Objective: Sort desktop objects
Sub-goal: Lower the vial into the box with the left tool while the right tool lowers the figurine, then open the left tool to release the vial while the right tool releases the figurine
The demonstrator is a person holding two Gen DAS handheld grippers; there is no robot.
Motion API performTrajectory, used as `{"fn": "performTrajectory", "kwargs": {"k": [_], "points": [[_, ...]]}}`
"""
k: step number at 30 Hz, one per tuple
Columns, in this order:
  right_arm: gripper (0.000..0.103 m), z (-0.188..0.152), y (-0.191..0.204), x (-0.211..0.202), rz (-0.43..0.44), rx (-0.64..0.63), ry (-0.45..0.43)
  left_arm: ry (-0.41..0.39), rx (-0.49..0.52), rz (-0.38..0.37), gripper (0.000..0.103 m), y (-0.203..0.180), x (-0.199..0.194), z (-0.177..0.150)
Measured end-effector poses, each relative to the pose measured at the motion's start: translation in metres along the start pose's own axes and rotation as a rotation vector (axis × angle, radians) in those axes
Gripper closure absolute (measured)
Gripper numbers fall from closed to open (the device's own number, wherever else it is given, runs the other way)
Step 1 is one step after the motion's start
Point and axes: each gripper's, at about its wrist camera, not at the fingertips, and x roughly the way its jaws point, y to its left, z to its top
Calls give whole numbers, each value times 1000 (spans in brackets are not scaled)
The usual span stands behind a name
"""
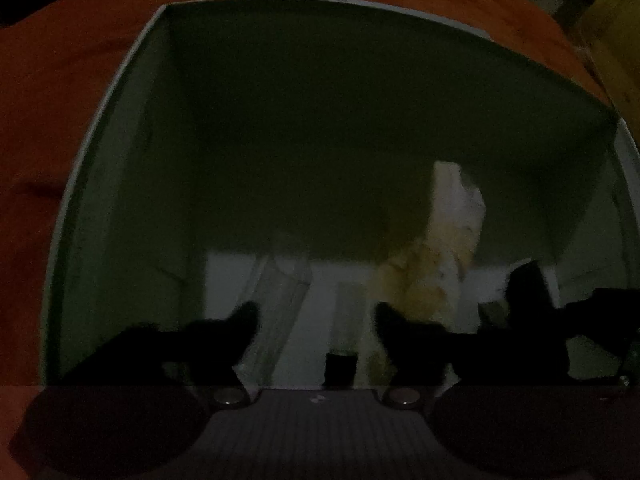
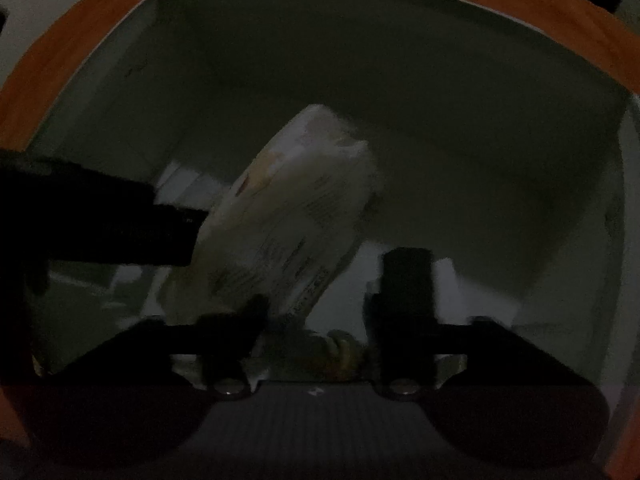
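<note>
box: deep green-walled box (image 1: pixel 120 200) on orange tabletop (image 1: pixel 60 100) | contents: white printed packet (image 2: pixel 288 216) leaning tilted inside near box's right wall, clear wrapper (image 1: pixel 280 300) on floor | left gripper (image 1: pixel 316 320): jaws apart, empty | right gripper (image 2: pixel 316 316): jaws apart, packet just ahead, contact unclear | progress: some items lie boxed; remainder outside not visible

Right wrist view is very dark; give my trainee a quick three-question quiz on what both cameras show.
1. True or false: both sets of jaws reach into the grey open-topped box.
2. In the right wrist view, the white printed packet is: A lying flat, B tilted, C outside the box.
3. What colour is the cloth around the box?

Key: 1 true; 2 B; 3 orange.
</note>
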Motion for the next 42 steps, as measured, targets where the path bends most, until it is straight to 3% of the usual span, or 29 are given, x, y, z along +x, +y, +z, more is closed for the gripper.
{"fn": "performTrajectory", "kwargs": {"k": [1, 2, 9, 42], "points": [[14, 1, -3, -1, 0, 23, -1, -4, -3, -3, 26, 1, 0, 0], [11, 2, -6, -1, -2, 49, 1, -8, -7, -7, 26, 2, -1, -1], [10, 3, -23, 5, 19, 181, 50, -10, -2, -12, 22, 0, -2, 2], [6, 5, -18, 19, 22, 171, 46, 21, 37, -13, 10, -10, 1, 14]]}}
